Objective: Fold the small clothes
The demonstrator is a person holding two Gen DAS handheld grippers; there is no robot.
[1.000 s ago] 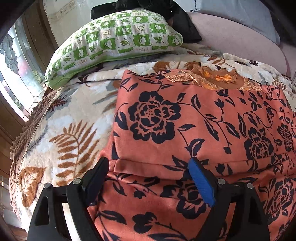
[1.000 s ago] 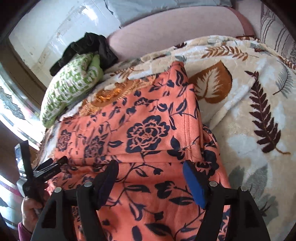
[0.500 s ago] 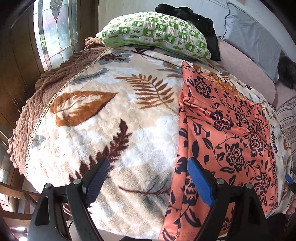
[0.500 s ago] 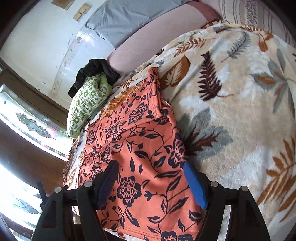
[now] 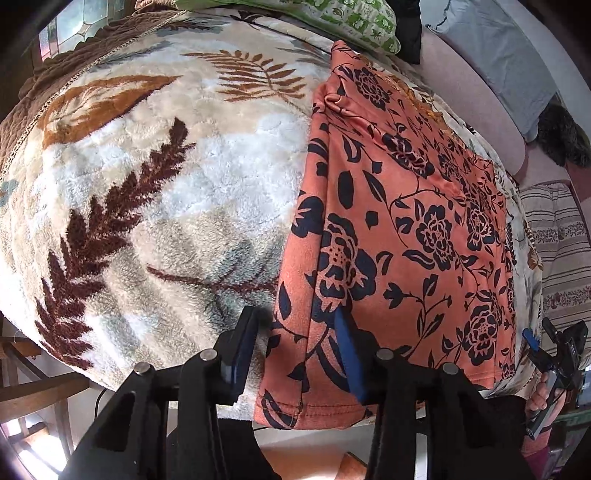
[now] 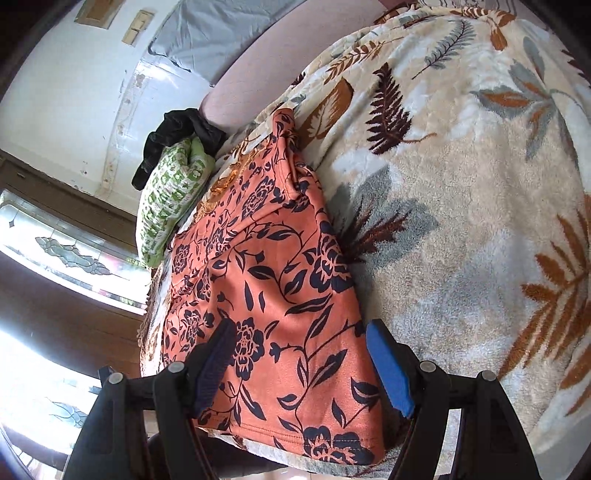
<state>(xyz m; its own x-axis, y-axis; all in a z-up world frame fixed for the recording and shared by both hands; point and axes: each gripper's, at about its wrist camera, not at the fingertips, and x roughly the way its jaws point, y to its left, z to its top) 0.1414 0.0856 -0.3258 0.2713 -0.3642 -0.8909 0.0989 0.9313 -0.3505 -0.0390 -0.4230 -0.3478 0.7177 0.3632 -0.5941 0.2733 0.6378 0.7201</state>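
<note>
Although the far end of the orange garment with black flowers (image 5: 406, 206) is tucked against the green-and-white patterned pillow (image 5: 354, 22), I cannot make out its collar clearly, and its near hem hangs past the edge of the bed. It lies flat on the fluffy cream blanket with brown leaf prints (image 5: 155, 177). My left hand-held gripper (image 5: 299, 325) tilts steeply down at the garment's near left corner; its jaws have just been closing and now straddle the folded side edge, though whether the pads press the cloth I cannot tell. My right hand-held gripper (image 6: 299, 347) stands wide apart over the near right corner, gripping nothing.
</note>
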